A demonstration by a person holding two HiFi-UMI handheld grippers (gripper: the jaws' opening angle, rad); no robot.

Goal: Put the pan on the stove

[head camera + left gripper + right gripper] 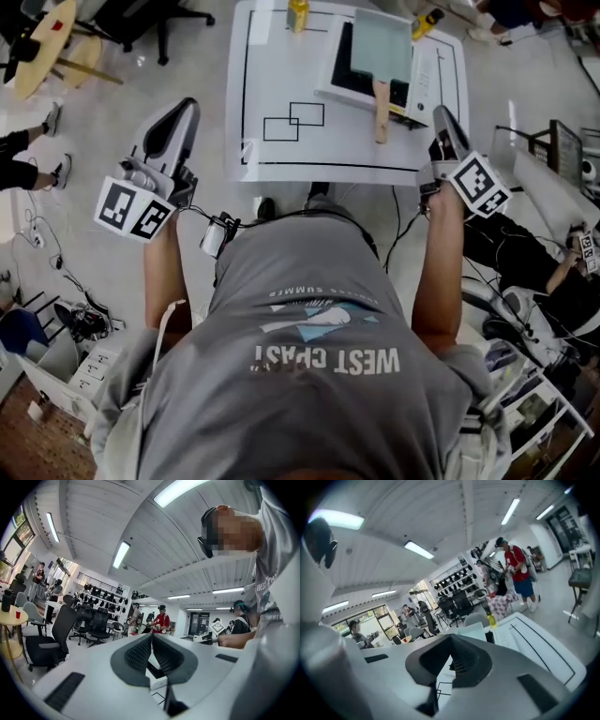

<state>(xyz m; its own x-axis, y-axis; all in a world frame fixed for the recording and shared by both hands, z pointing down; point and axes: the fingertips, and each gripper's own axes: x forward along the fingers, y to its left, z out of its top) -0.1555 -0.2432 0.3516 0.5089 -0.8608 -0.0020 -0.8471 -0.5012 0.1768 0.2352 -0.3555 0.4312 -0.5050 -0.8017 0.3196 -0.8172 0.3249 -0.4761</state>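
Stands at the near edge of the desk (pixel 281 155), a gripper in each hand. Holds the left gripper (pixel 186 114) off the desk's left side, over floor, jaws pressed together on nothing. Holds the right gripper (pixel 441 117) by the desk's near right corner, jaws likewise pressed together and empty.

Finds the pan (pixel 380 45) at the far right of the desk, seemingly already resting on the stove (pixel 330 86), over the right part of its dark top. Points its handle (pixel 381 111) straight back toward the near edge, past the stove's front lip and over bare desk. Puts the handle end ahead and slightly left of the right gripper, near it; well apart from the left gripper.

Judged: little or nothing left of the placing; at most a nudge, best done from the right. Leaves open desk left of the stove, marked with two rectangles (pixel 292 122). Tighter on the right, with the stove near the desk's edge; a bottle (pixel 298 13) at the far edge.
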